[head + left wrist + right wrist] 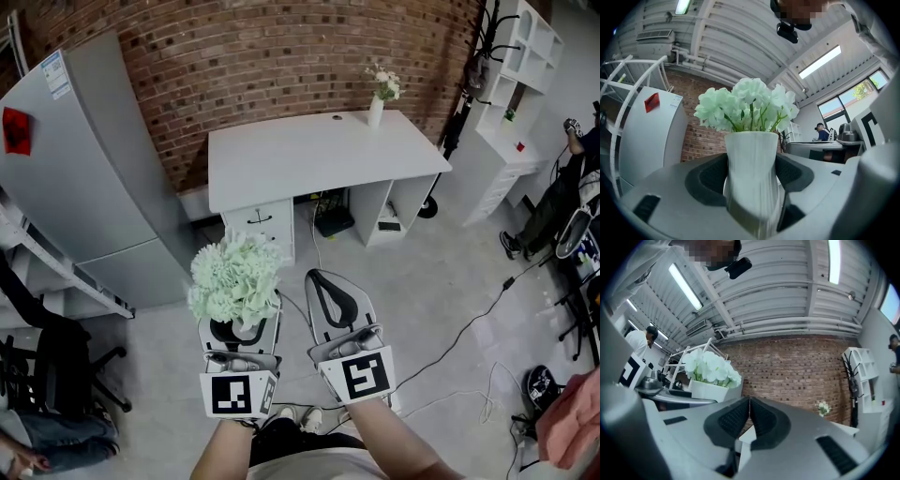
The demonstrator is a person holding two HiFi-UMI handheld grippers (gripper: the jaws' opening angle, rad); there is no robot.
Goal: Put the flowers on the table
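My left gripper (240,323) is shut on a white ribbed vase (751,178) that holds pale green-white flowers (236,277); the blooms hide the jaws in the head view. The same flowers (747,105) rise above the vase in the left gripper view. My right gripper (330,295) sits beside it, shut with nothing between its pads. It sees the held flowers (711,367) at its left. The white table (281,159) stands ahead against the brick wall, well beyond both grippers.
A small white vase of flowers (380,94) stands on the table's far right part. A grey fridge (84,159) is at the left, a white shelf unit (516,84) at the right. Cables (459,337) trail over the floor. A black chair (56,366) sits at lower left.
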